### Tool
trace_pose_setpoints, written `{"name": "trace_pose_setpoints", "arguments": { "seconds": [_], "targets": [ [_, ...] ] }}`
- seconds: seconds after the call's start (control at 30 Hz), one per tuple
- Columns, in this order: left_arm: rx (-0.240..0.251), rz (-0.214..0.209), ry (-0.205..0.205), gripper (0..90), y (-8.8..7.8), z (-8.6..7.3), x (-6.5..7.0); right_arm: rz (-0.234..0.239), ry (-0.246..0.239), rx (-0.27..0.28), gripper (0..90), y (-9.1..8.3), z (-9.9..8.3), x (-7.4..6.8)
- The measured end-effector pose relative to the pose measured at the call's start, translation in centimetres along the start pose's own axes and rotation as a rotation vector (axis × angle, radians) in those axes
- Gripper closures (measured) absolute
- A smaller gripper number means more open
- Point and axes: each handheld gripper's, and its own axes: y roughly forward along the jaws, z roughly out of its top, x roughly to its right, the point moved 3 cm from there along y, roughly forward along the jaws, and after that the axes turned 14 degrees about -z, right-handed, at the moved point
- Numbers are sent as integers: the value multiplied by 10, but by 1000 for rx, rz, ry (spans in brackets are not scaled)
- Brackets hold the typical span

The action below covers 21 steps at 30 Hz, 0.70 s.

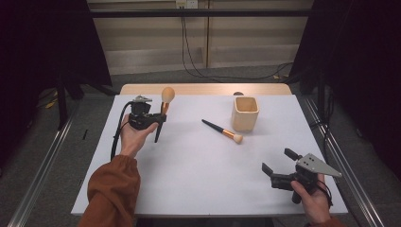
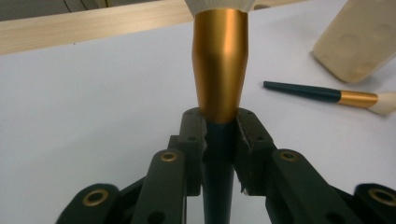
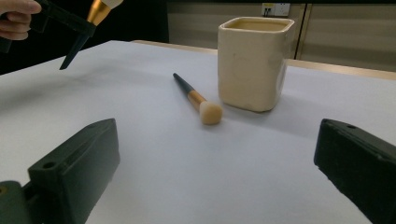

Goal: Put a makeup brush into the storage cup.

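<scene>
Brushes number two: left hand-held gripper [image 1: 160, 118] clamps one brush [image 1: 164, 105], right hand-held gripper [image 1: 279, 160] gapes empty.

A rust-orange sleeve [image 1: 113, 189] is worn on the left arm. Both grippers, left [image 1: 160, 124] and right [image 1: 279, 160], are black, with brass-ringed screw holes; a black cable [image 1: 116, 135] trails from the left, a grey three-cornered plate [image 1: 318, 165] tops the right.

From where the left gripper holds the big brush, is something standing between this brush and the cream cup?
Nothing visible does. The left gripper holds the big brush above the table; the small brush lies flat beside the cup, lower than the path.
</scene>
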Motion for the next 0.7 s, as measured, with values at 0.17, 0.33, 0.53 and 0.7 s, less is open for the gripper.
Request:
{"name": "trace_pose_setpoints", "arguments": {
  "seconds": [0.17, 0.33, 0.53, 0.7],
  "targets": [
    [51, -50, 12, 744, -5, -1, 1, 1, 3, -3, 0, 0, 0, 0],
    [98, -76, 41, 745, -9, -1, 3, 0, 4, -3, 0, 0, 0, 0],
    [155, -100, 71, 744, -12, -1, 7, 5, 1, -5, 0, 1, -1, -1],
    [174, -112, 98, 744, -13, -6, 9, 15, -3, 0, 0, 0, 0, 0]
  ]
}}
